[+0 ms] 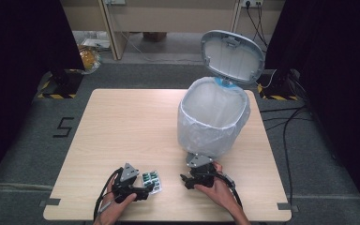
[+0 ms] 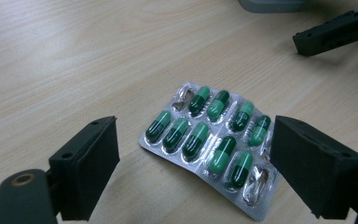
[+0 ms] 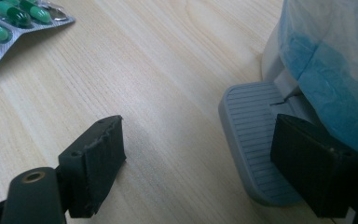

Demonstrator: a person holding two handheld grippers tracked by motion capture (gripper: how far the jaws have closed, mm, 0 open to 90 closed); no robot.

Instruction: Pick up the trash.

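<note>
Blister pack (image 2: 209, 144) of green capsules: lies flat on the wooden table (image 1: 122, 122), between the spread jaws of the left gripper (image 2: 193, 154) and just ahead of them. Two pockets are crushed and empty.

Left gripper: held low over the table's near edge in the left hand (image 1: 122, 199), forearm coming up from below in the high view. Jaws stand wide apart, one on each side of the pack. The jaw at the right of the left gripper view overlaps the pack's edge; whether it touches cannot be told. Neither pad presses the foil.

Right gripper (image 3: 200, 140): held in the right hand (image 1: 215, 185), just beside the left gripper, tilted down toward the table. Jaws are apart with bare tabletop between them. The jaw at the right of its own view sits over the grey ribbed pedal (image 3: 249, 135).

Pedal bin (image 1: 213, 122): directly beyond the right gripper, lined with a pale bag (image 3: 335, 70), lid (image 1: 232, 56) standing raised.
</note>
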